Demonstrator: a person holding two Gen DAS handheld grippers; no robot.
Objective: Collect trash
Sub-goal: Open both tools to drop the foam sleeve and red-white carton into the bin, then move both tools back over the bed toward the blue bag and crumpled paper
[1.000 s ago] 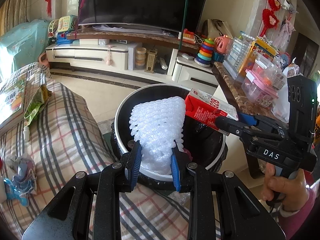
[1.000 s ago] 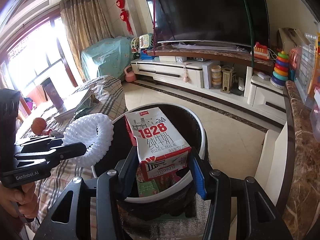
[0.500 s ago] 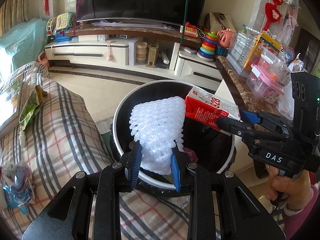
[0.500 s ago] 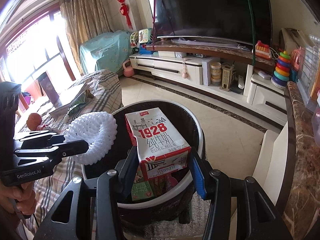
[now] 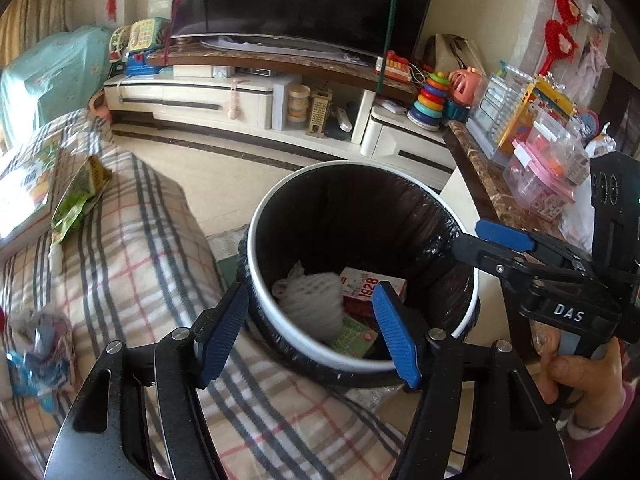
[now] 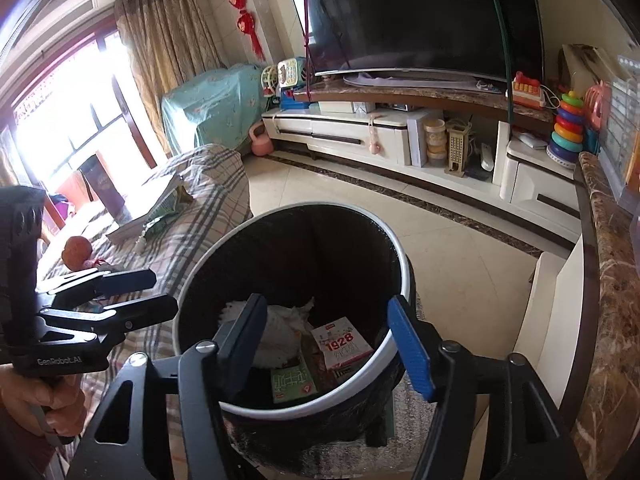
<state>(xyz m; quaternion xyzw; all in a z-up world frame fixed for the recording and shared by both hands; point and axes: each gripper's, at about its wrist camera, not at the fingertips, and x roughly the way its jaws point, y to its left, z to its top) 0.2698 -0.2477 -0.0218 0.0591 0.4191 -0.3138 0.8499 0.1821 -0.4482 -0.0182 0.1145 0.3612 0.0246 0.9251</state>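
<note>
A round trash bin (image 5: 256, 240) (image 6: 400, 256) with a white rim and black liner stands beside the sofa. Inside it lie a white foam net (image 5: 316, 304) (image 6: 280, 332), a red "1928" milk carton (image 5: 366, 292) (image 6: 340, 344) and a green packet (image 6: 292, 384). My left gripper (image 5: 312, 332) hovers over the bin's near rim, its jaws opening with nothing between the pads. My right gripper (image 6: 336, 340) hangs over the bin too, jaws opening and empty. Each gripper shows in the other's view, held by a hand.
A plaid-covered sofa (image 5: 132, 264) lies left of the bin with a green wrapper (image 5: 76, 200), a booklet and crumpled blue-white litter (image 5: 36, 344). A marble-topped counter (image 6: 608, 280) with toys and boxes runs along the right. A TV stand (image 5: 240, 96) sits across the tiled floor.
Both grippers opened. The foam net dropped from the left one and the milk carton from the right one; both now lie inside the bin.
</note>
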